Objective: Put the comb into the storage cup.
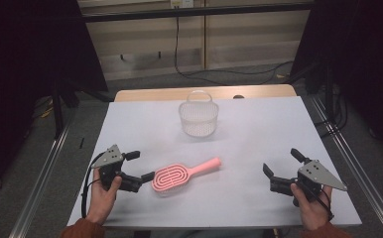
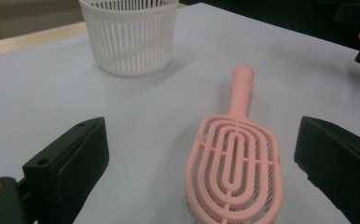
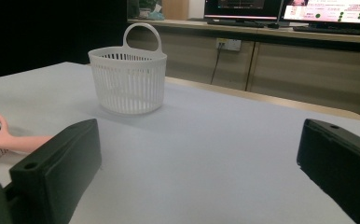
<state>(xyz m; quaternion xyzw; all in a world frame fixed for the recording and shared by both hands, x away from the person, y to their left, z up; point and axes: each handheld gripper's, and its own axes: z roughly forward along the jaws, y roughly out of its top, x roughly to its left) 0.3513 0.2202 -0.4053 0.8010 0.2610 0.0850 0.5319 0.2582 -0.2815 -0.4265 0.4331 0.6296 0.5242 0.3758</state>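
A pink hairbrush (image 1: 180,174) lies bristles down near the front of the white table, its handle pointing toward the back right. My left gripper (image 1: 141,165) is open just left of the brush head; in the left gripper view the brush (image 2: 236,163) lies between the spread jaws. A white slatted basket (image 1: 198,115) with a loop handle stands upright at the table's back middle, also seen as the basket (image 2: 129,35) and the basket (image 3: 128,80). My right gripper (image 1: 283,162) is open at the front right, nothing between its jaws. The brush (image 3: 3,135) shows at the left edge of the right gripper view.
The white table top (image 1: 259,134) has bare room between the brush and the right gripper. A wooden strip (image 1: 145,94) runs along the far edge. Metal rails (image 1: 40,173) flank the table. A cable (image 1: 179,54) hangs behind, and monitors (image 3: 327,11) stand on a far counter.
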